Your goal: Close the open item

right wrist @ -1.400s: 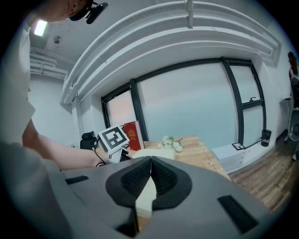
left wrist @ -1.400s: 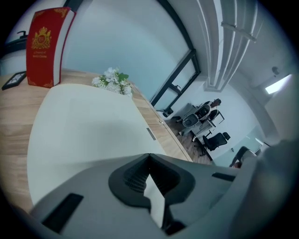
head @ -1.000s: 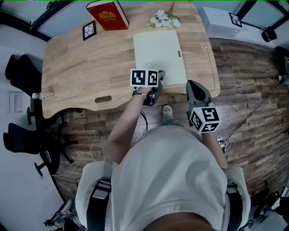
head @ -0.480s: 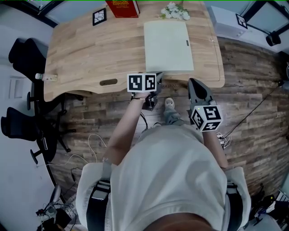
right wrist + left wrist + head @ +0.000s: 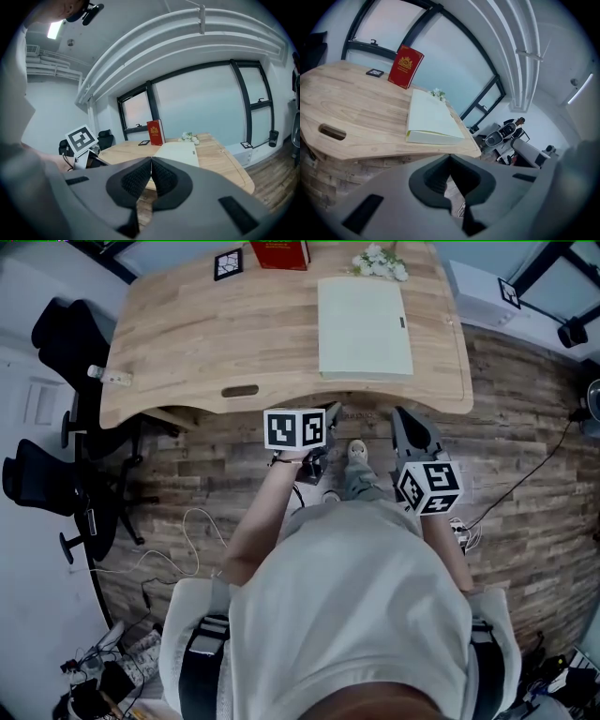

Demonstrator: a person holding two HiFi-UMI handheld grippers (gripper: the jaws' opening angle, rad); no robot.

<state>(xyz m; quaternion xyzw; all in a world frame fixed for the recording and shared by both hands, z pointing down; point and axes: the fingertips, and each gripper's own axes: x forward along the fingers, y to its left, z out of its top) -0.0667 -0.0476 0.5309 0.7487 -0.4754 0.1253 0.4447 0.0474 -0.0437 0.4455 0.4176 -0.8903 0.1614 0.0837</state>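
Observation:
A pale green book (image 5: 364,329) lies closed and flat on the wooden table (image 5: 206,334), near its right end; it also shows as the pale book (image 5: 431,117) in the left gripper view and the book (image 5: 178,152) in the right gripper view. My left gripper (image 5: 330,414) hangs over the floor just in front of the table's front edge, jaws together, nothing in them. My right gripper (image 5: 406,420) is beside it on the right, also shut and empty. Seen along their own jaws, the left gripper (image 5: 450,157) and the right gripper (image 5: 151,160) both point toward the table.
A red book (image 5: 279,253) stands at the table's far edge, with a square marker tile (image 5: 228,263) to its left and white flowers (image 5: 380,262) to its right. Black office chairs (image 5: 56,352) stand left of the table. A white box (image 5: 487,292) sits far right. Cables (image 5: 178,549) lie on the floor.
Both grippers have drawn back from the table's front edge and now hang over the floor. The table and the closed book sit farther away in the head view.

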